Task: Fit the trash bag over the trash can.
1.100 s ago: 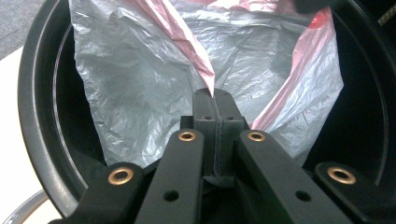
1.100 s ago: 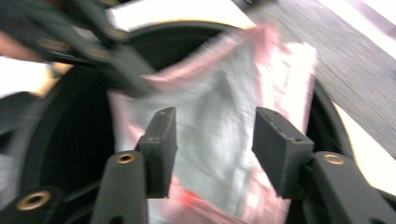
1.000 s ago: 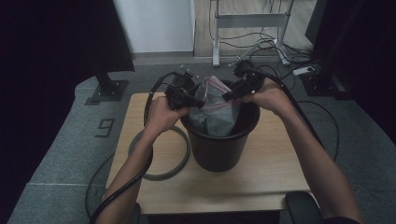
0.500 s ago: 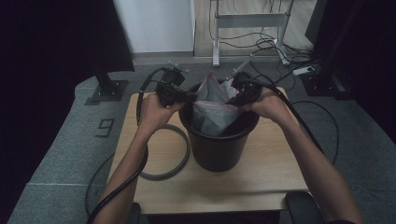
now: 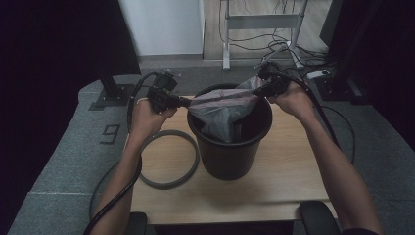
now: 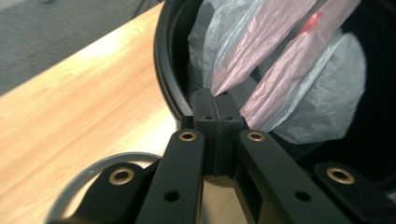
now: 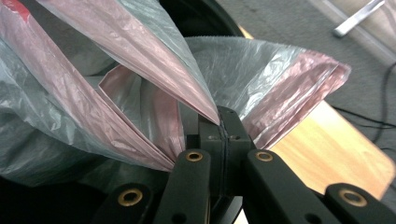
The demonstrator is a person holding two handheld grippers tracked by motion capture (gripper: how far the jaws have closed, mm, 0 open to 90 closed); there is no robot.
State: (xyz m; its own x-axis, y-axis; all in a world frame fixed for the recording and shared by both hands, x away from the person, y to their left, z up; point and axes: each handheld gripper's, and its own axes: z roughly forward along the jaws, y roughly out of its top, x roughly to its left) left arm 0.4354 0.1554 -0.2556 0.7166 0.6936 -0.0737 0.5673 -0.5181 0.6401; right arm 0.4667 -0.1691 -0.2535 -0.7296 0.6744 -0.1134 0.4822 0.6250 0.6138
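A black bin (image 5: pixel 230 156) stands on the wooden table (image 5: pixel 284 191). A grey plastic bag (image 5: pixel 220 115) with a pink band along its mouth hangs in the bin, stretched across the opening. My left gripper (image 5: pixel 185 102) is at the bin's left rim, shut on the bag's pink edge (image 6: pixel 243 60). My right gripper (image 5: pixel 258 87) is at the far right rim, its jaws having just closed on the bag's edge (image 7: pixel 205 105). In both gripper views the jaws meet with the thin film pinched between them.
A grey ring (image 5: pixel 169 159) lies flat on the table left of the bin. Cables trail from both grippers. A metal stand (image 5: pixel 259 29) and loose wires sit on the floor behind the table. A chair armrest (image 5: pixel 318 218) is at the near right.
Both hands have moved apart, the left to the left and the right to the right, pulling the bag's mouth wide across the bin. The bag was bunched upright before.
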